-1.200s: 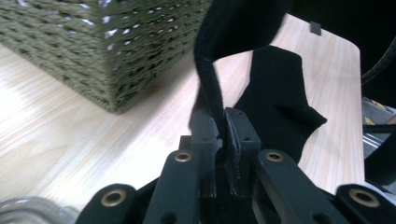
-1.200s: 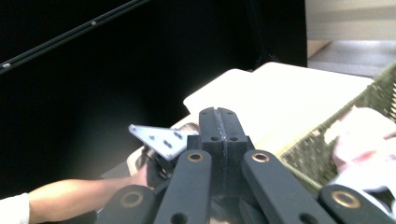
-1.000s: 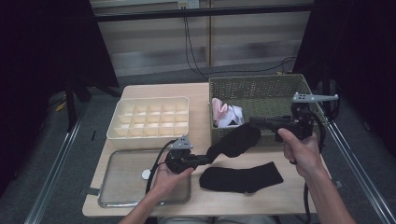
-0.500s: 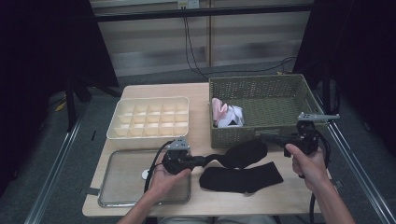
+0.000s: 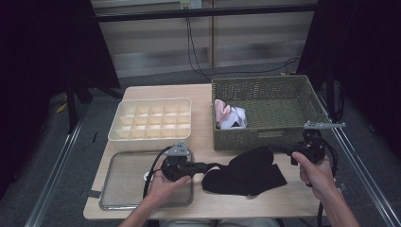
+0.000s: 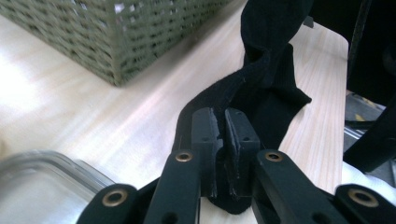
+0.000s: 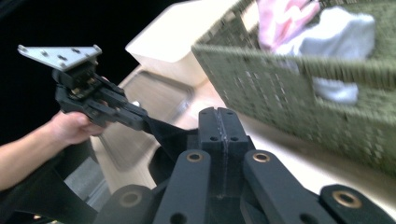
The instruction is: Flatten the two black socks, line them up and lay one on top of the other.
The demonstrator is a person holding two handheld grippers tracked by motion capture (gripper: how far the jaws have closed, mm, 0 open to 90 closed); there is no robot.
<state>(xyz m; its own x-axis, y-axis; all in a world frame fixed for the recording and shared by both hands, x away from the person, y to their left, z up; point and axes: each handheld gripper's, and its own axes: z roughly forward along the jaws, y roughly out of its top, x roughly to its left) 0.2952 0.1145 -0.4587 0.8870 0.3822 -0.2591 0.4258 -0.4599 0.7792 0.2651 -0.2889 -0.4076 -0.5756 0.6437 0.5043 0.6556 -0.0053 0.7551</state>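
Black sock fabric [image 5: 253, 163] spans both grippers just above a second black sock [image 5: 246, 182] lying on the wooden table [image 5: 203, 97], in front of the woven basket [image 5: 283, 137]. Left gripper [image 6: 224, 135] pinches one end; right gripper [image 7: 218, 122] is clamped on the other. Judged step: laying one sock over its mate; next, lower and align it squarely before letting go.

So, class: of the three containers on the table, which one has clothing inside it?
The green basket: pink and white clothes lie in its left end. The divided tray and the clear tray hold none.
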